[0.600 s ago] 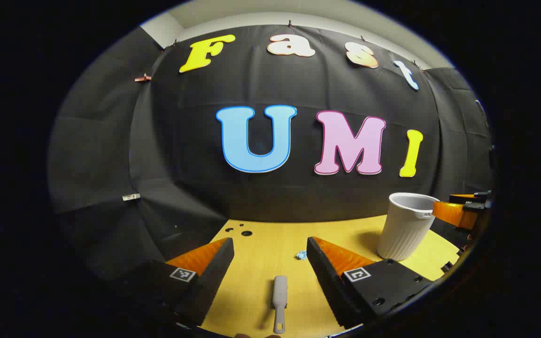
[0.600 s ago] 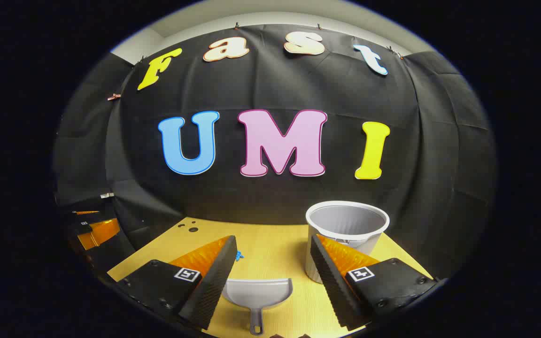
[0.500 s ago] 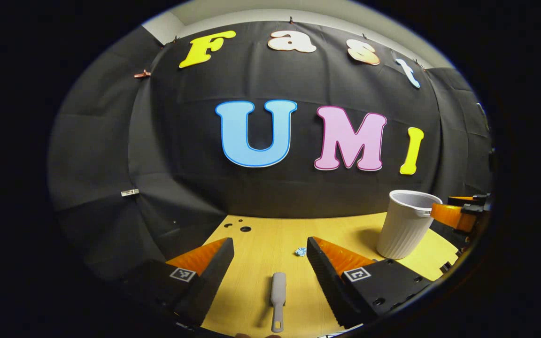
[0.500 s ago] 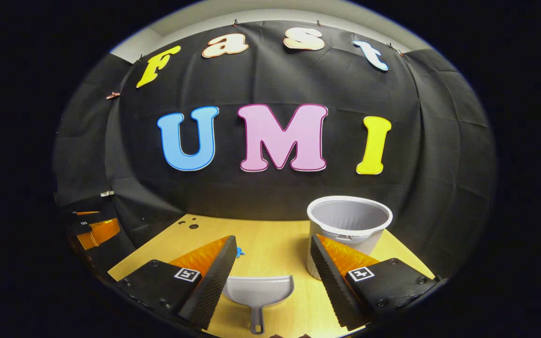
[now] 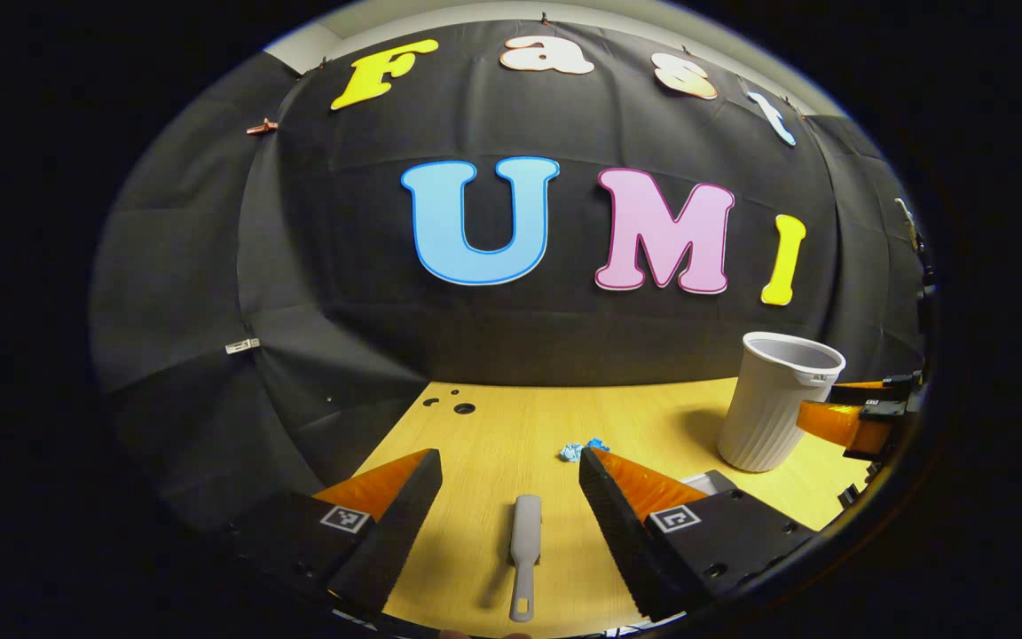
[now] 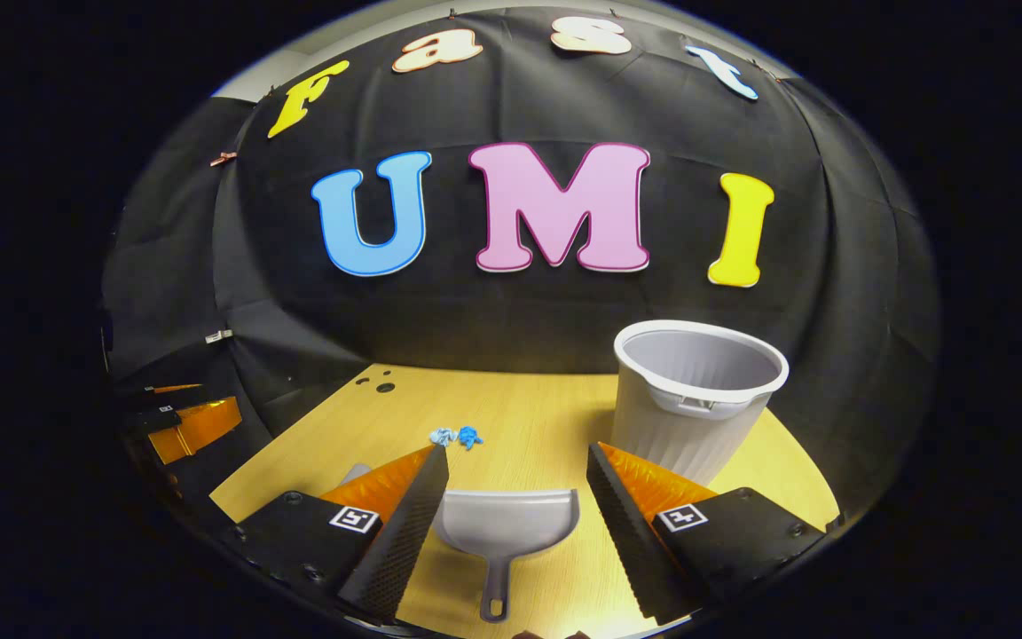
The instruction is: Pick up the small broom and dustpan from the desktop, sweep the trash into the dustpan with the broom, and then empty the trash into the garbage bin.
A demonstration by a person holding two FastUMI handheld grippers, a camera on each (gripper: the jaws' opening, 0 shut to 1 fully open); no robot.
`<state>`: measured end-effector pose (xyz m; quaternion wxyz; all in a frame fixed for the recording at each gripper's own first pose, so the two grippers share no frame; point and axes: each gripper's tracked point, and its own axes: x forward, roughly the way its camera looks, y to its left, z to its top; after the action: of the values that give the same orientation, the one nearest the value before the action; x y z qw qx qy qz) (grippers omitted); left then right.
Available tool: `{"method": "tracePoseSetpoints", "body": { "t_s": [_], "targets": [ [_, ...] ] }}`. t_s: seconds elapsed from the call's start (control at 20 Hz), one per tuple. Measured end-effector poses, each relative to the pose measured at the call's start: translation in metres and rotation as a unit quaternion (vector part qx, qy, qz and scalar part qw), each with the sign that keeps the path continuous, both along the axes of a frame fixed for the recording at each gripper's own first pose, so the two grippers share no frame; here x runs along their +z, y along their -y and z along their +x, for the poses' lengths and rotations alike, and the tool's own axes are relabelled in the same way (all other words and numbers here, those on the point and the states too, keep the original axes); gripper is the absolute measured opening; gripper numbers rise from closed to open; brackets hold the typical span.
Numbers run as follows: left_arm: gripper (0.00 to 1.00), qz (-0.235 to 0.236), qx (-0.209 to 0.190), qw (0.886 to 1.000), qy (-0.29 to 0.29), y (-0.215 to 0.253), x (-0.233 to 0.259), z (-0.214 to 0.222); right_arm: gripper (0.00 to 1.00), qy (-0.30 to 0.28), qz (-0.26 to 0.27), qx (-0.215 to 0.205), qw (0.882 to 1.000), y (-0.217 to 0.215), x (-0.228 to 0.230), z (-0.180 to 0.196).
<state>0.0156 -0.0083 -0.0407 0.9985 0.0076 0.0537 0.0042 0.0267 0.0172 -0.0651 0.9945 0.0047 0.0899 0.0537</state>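
The small grey broom point(image 5: 523, 550) lies flat on the yellow desktop point(image 5: 511, 426), handle toward me, between the fingers of my left gripper point(image 5: 511, 466), which is open and above it. The grey dustpan point(image 6: 506, 531) rests on the desktop with its handle near me, framed by my open right gripper point(image 6: 518, 460). Blue crumpled trash point(image 5: 578, 449) sits mid-table, just beyond the left gripper's right finger; the trash point(image 6: 458, 436) also lies ahead-left of the dustpan. The white ribbed garbage bin point(image 6: 695, 399) stands upright at the right; the bin point(image 5: 775, 399) is also at far right.
The desktop ends at the black cloth wall behind, with small holes point(image 5: 458, 410) near its back left corner. The other gripper's orange finger point(image 5: 839, 422) shows beside the bin, and the left gripper's orange finger point(image 6: 192, 428) at the left edge of the table.
Both grippers have tipped down and moved forward a little: broom, dustpan, trash and bin sit higher and larger in view. Nothing was grasped.
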Motion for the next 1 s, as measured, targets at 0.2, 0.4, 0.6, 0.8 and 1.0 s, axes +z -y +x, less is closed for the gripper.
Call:
{"method": "tracePoseSetpoints", "body": {
  "t_s": [0.2,0.4,0.6,0.8,1.0],
  "targets": [
    [0.98,0.003,-0.002,1.000,-0.012,0.007,-0.012,0.005,0.97,-0.016,0.006,0.009,1.000,-0.003,-0.013,0.005],
    [0.99,0.003,-0.006,0.999,-0.032,0.014,-0.027,0.011,0.98,-0.029,0.007,0.017,0.999,-0.001,-0.023,0.013],
    [0.99,0.001,-0.006,0.999,-0.053,0.017,-0.042,0.019,0.98,-0.044,0.005,0.024,0.999,0.000,-0.034,0.017],
    [0.99,-0.005,0.000,0.997,-0.080,0.016,-0.064,0.025,0.98,-0.054,0.004,0.035,0.998,0.000,-0.044,0.020],
    [0.99,-0.012,0.009,0.995,-0.095,0.016,-0.082,0.029,0.98,-0.061,0.003,0.042,0.997,0.002,-0.052,0.026]
  ]
}}
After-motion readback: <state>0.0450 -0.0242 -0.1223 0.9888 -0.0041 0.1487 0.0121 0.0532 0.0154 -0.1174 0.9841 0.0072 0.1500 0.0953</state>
